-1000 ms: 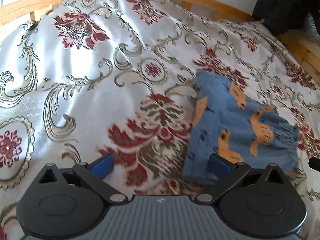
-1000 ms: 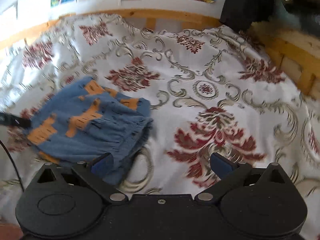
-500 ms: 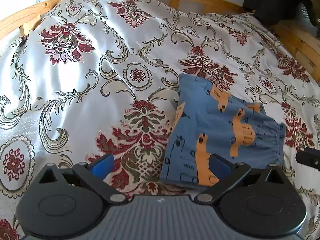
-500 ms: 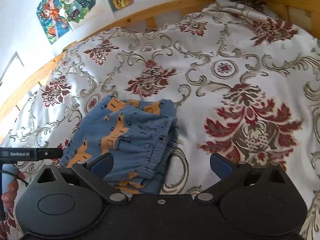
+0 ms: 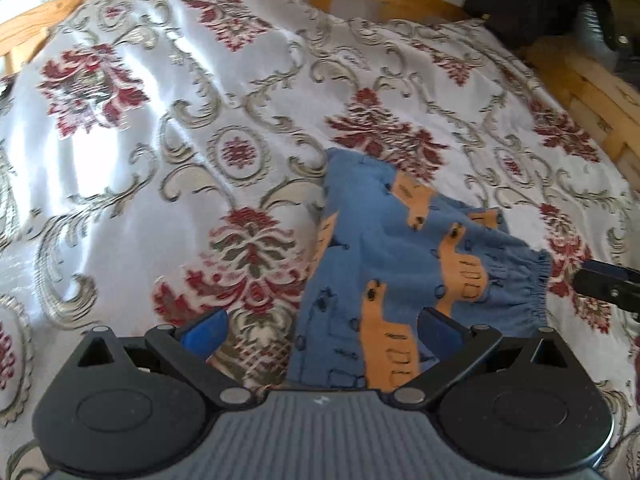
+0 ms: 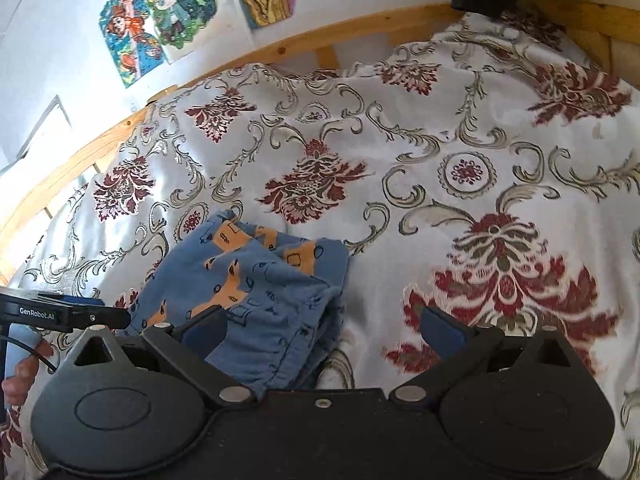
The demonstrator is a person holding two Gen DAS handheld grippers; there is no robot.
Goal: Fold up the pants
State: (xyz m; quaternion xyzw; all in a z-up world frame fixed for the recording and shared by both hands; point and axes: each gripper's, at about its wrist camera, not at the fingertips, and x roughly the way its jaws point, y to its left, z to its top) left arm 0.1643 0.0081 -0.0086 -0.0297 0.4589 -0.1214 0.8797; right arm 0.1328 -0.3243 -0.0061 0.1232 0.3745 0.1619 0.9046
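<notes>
Both your claws, left claw (image 5: 320, 330) and right claw (image 6: 322, 326), have drawn back released; the pants (image 5: 404, 264) now lie folded mid-bed (image 5: 120, 160), so folding looks finished.

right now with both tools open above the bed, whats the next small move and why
Probably lift both away and stop. The blue pants already lie as a compact folded stack on the patterned bedspread, and the left tool and right tool are open, holding nothing.
</notes>
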